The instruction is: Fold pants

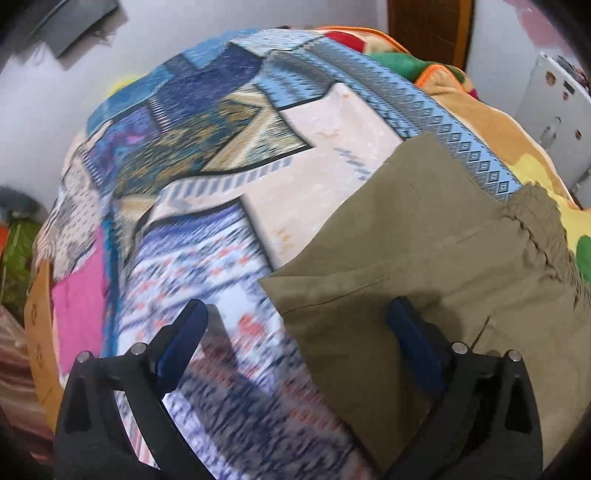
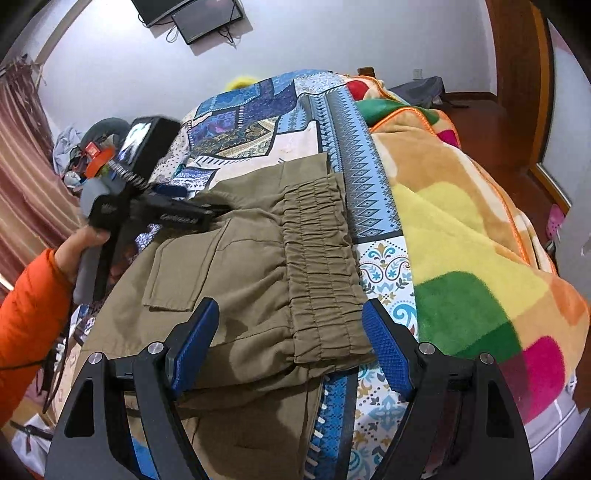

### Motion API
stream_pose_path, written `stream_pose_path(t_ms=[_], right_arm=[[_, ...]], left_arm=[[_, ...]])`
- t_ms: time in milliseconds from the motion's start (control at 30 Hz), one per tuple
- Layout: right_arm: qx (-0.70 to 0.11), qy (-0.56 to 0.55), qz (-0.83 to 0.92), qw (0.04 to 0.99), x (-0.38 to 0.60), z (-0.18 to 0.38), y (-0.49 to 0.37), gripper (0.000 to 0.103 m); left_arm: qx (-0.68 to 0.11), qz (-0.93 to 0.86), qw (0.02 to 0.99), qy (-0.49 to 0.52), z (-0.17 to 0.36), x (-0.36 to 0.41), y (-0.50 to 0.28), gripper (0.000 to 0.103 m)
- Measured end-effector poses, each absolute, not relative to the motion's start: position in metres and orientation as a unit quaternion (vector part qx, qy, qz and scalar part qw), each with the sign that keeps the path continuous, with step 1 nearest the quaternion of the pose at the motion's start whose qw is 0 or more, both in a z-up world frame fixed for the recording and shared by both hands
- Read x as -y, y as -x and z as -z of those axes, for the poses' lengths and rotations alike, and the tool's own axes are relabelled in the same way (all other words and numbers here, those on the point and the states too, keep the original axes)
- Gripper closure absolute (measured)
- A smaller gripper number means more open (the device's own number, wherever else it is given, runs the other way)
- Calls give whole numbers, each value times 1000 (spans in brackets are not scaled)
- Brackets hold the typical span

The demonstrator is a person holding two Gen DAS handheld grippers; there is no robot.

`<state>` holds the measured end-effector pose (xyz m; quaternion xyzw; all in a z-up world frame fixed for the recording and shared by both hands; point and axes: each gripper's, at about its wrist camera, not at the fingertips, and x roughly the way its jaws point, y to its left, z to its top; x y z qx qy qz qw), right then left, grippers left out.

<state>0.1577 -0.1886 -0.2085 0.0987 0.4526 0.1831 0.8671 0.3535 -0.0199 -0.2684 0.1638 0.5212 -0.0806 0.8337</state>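
Note:
Olive-green pants point(image 2: 251, 266) lie folded on a patterned bedsheet point(image 2: 380, 269), with the elastic waistband point(image 2: 321, 266) toward the right. In the left wrist view the pants point(image 1: 424, 258) fill the lower right. My left gripper point(image 1: 299, 314) is open and empty, its right finger over the pants' left edge, its left finger over the sheet point(image 1: 207, 229). It also shows in the right wrist view point(image 2: 173, 195), held in a hand at the pants' far left. My right gripper point(image 2: 291, 317) is open, its fingers on either side of the waistband's near end.
A plush multicoloured blanket point(image 2: 461, 229) is bunched along the right side of the bed. A wooden door point(image 2: 517, 74) and floor lie beyond it. Curtains point(image 2: 22, 177) and clutter stand at the left. A screen point(image 2: 207, 18) hangs on the wall.

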Motion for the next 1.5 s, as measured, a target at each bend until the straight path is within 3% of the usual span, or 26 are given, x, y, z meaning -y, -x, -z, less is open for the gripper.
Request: stream_pose_path(t_ms=[267, 600, 767, 967, 1300, 1367, 1433, 1500], right_arm=[[-438, -78, -200, 873, 175, 192, -150, 25], [-469, -63, -253, 844, 137, 225, -163, 28], [-472, -80, -270, 835, 141, 233, -176, 48], [-463, -30, -254, 849, 148, 231, -183, 62], [-455, 11, -245, 856, 155, 230, -175, 63], [-458, 7, -245, 855, 155, 230, -177, 63], [-461, 4, -243, 854, 156, 229, -178, 63], [-463, 8, -239, 853, 157, 227, -177, 63]], left_arm=[[-508, 14, 847, -156, 250, -44, -273, 2], [-517, -4, 856, -15, 245, -102, -187, 2], [-512, -6, 857, 50, 249, -117, -176, 2], [-499, -18, 864, 55, 244, -118, -169, 2], [-494, -23, 866, 72, 237, -131, -159, 2], [-493, -52, 867, 46, 231, -134, -155, 14], [-495, -87, 864, 21, 228, -145, -151, 15], [-505, -68, 858, 66, 224, -163, -151, 15]])
